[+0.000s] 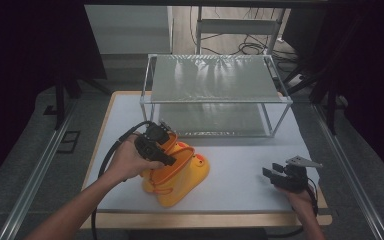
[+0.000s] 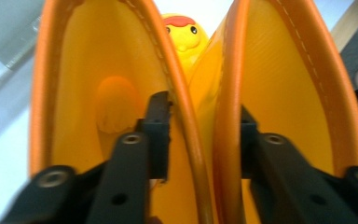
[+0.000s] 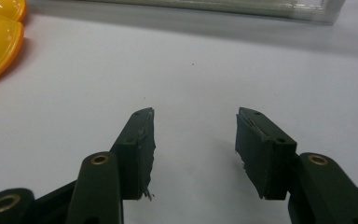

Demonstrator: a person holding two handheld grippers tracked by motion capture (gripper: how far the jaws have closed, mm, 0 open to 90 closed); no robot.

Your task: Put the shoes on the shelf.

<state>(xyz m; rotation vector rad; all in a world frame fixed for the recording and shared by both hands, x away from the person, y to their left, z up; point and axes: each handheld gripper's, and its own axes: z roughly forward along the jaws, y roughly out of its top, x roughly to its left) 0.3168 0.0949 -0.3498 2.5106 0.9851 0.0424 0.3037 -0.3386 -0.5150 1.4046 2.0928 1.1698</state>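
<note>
**Two Boots Pinched Together at Their Rims**

Two shelves of the glass rack (image 1: 215, 95) are standing bare at the table's (image 1: 240, 170) far side. Nearer, the yellow boots (image 1: 180, 175) are sitting side by side; the left gripper (image 2: 205, 135) is clamping their adjoining orange rims, one jaw inside each boot. The right gripper (image 3: 196, 140) is resting spread wide, holding nothing.
</note>
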